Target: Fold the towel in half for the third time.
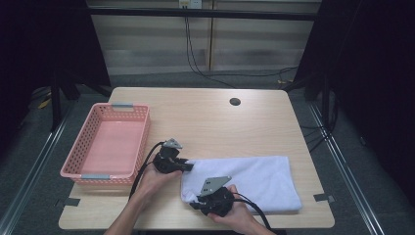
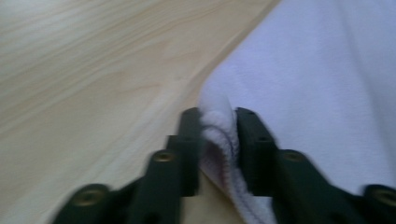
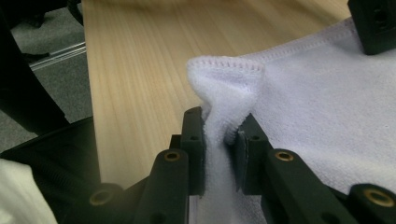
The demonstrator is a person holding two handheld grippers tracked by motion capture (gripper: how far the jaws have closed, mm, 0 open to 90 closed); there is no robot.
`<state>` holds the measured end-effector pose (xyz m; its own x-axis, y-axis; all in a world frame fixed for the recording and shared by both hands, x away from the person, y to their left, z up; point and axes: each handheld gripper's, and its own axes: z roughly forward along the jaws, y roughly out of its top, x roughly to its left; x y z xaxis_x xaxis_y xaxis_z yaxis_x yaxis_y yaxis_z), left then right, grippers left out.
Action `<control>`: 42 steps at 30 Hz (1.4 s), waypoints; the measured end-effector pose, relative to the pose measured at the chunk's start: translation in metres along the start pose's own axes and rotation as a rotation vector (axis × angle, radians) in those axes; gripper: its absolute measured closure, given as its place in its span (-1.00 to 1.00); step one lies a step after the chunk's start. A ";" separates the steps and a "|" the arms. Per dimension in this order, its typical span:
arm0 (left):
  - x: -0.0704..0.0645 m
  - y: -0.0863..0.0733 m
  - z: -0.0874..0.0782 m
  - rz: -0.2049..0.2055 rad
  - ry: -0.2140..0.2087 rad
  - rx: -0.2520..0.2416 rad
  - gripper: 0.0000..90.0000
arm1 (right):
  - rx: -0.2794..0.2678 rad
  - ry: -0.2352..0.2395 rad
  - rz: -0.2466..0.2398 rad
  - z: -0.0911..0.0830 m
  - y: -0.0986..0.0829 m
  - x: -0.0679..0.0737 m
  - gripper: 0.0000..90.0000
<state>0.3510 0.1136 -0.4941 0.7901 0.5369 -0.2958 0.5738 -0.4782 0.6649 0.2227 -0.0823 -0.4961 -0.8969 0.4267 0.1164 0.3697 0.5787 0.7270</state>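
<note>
Towel (image 1: 249, 178) lies spread on the near right part of the wooden table (image 1: 210, 122), white and folded into a long rectangle. Both grippers work its left edge. From the left gripper view, the left gripper (image 2: 219, 135) has its jaws pinched narrowly on a bunched hem of the cloth, at the corner farther from the person. From the right gripper view, the right gripper (image 3: 220, 135) is clamped on a raised fold of the nearer corner, the fabric puckering up above the jaws. A pink basket (image 1: 93, 169) sits well apart at the table's left side.
</note>
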 end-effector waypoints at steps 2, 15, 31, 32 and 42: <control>0.002 0.001 -0.003 -0.031 -0.027 -0.024 0.82 | -0.015 0.004 0.011 -0.004 0.003 -0.001 0.74; -0.006 0.037 -0.076 -0.075 -0.074 -0.208 0.84 | -0.238 0.098 0.075 -0.037 0.053 0.003 0.75; -0.033 0.061 -0.058 -0.027 -0.096 -0.211 0.81 | -0.342 0.094 0.121 -0.067 0.047 0.005 0.75; -0.038 0.066 -0.051 -0.022 -0.107 -0.208 0.81 | -0.340 0.079 0.133 -0.075 0.040 0.003 0.74; -0.066 0.093 0.032 -0.024 -0.157 -0.129 0.77 | -0.310 -0.042 0.280 -0.128 -0.040 -0.023 0.73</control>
<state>0.3587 0.0113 -0.4348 0.8065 0.4269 -0.4090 0.5681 -0.3684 0.7359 0.1979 -0.2037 -0.4412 -0.7590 0.5695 0.3155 0.5013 0.2021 0.8413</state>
